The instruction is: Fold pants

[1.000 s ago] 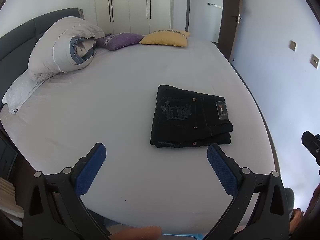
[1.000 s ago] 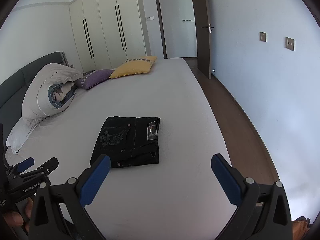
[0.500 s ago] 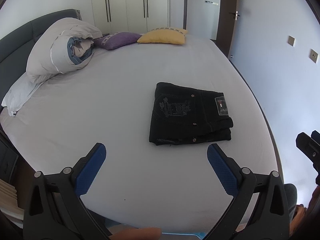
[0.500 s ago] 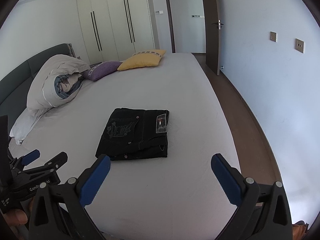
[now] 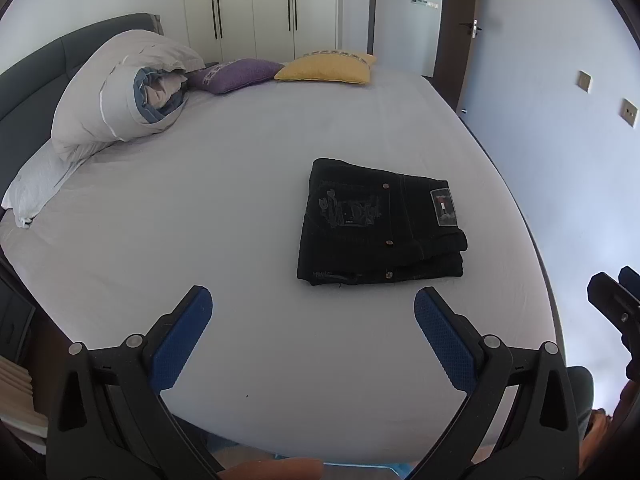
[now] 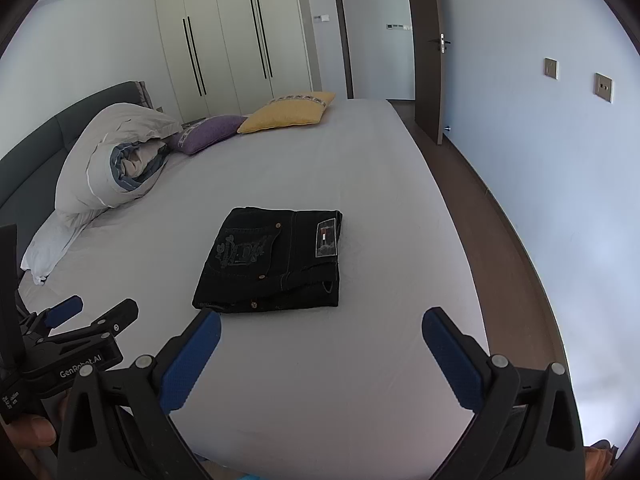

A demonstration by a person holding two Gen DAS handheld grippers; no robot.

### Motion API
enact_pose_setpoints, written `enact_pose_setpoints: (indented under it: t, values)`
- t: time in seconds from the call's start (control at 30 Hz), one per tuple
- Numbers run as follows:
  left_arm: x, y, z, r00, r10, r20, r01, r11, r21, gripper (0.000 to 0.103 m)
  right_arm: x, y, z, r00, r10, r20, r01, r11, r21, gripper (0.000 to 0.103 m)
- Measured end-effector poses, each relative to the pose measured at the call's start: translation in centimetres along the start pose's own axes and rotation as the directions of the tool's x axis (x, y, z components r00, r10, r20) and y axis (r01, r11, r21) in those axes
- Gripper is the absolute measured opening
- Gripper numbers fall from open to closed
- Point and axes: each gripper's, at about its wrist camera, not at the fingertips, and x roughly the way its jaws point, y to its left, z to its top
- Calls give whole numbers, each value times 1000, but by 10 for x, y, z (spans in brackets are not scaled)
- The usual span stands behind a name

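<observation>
Black pants (image 5: pixel 376 224) (image 6: pixel 276 260) lie folded into a compact rectangle on the grey bed sheet (image 5: pixel 200 220), back pocket and label facing up. My left gripper (image 5: pixel 312 300) hangs open above the bed's near edge, short of the pants, with nothing between its blue pads. My right gripper (image 6: pixel 322 322) is open too, just in front of the folded stack and not touching it. In the right wrist view the left gripper (image 6: pixel 94 310) shows at the lower left, held by a hand (image 6: pixel 28 436).
A rolled duvet (image 5: pixel 124 92) and a white pillow (image 5: pixel 36 188) lie at the left by the dark headboard. Purple (image 5: pixel 236 74) and yellow (image 5: pixel 324 68) cushions sit at the far end. Wardrobes and an open door (image 6: pixel 430 52) stand behind; brown floor (image 6: pixel 500 232) runs right of the bed.
Both grippers have drawn back and risen slightly from the bed, staying open. The folded pants have not moved on the sheet.
</observation>
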Motion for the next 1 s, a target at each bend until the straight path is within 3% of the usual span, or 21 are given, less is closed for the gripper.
enact_pose_setpoints:
  t: [1.0]
  values:
    - [5,-1,-7,1000,0,-10,0,1000,-8,103,4,6,-12,1000,10,-11,-10,1000,-1,103]
